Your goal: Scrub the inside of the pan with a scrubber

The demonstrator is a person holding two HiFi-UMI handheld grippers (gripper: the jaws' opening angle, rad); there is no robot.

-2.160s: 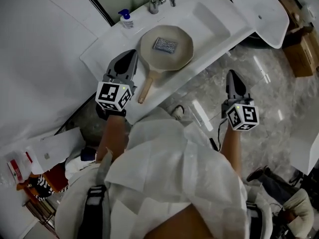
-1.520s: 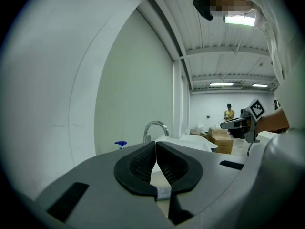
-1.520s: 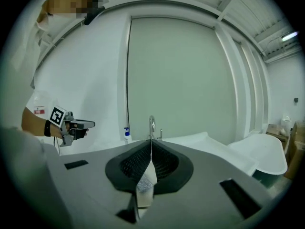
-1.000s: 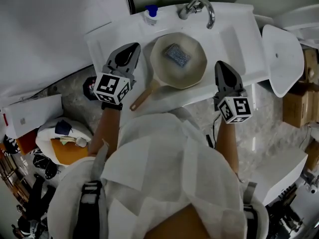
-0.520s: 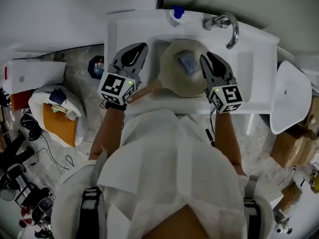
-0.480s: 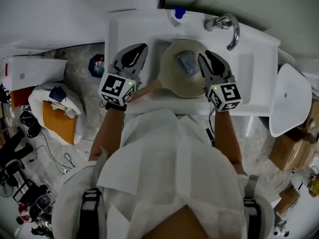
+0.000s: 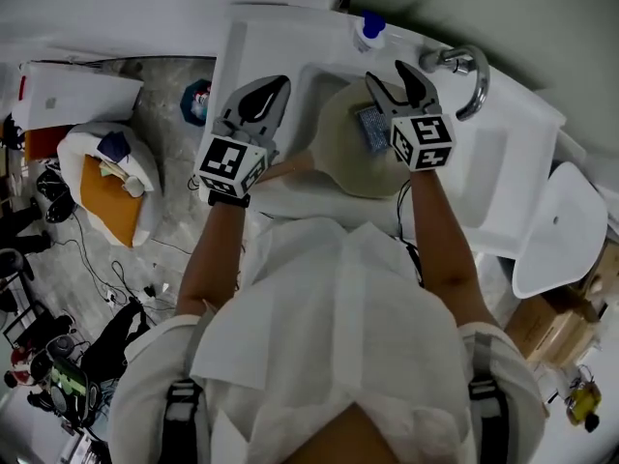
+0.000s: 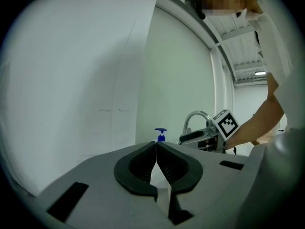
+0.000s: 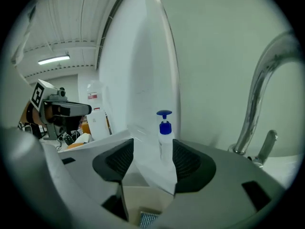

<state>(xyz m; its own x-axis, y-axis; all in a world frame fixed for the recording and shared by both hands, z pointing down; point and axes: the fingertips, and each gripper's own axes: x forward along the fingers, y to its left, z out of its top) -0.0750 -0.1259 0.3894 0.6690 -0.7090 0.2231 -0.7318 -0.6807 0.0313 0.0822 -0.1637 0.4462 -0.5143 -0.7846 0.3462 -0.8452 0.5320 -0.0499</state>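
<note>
A beige pan [image 7: 340, 162] lies in the white sink [image 7: 484, 177], its wooden handle [image 7: 286, 168] pointing left. A grey steel scrubber [image 7: 371, 129] rests inside the pan. My right gripper [image 7: 391, 73] hangs over the pan's far side, just above the scrubber. Its jaws have just been opening and stand open with nothing between them. In the right gripper view the scrubber [image 9: 148, 219] and pan [image 9: 143, 198] show low between the open fingers of that gripper [image 9: 152, 148]. My left gripper [image 7: 280, 81] is shut and empty, left of the pan above the handle; its jaws [image 8: 156, 143] meet.
A soap bottle [image 7: 368, 31] with a blue pump stands at the sink's back edge, and a chrome faucet [image 7: 468, 70] curves over the right side. A white oval lid [image 7: 559, 232] lies to the right. Bags and boxes [image 7: 104, 180] clutter the floor at left.
My right gripper has swung in from the sink's right side to above the pan and scrubber, and its jaws have opened. The left gripper stays shut near the handle.
</note>
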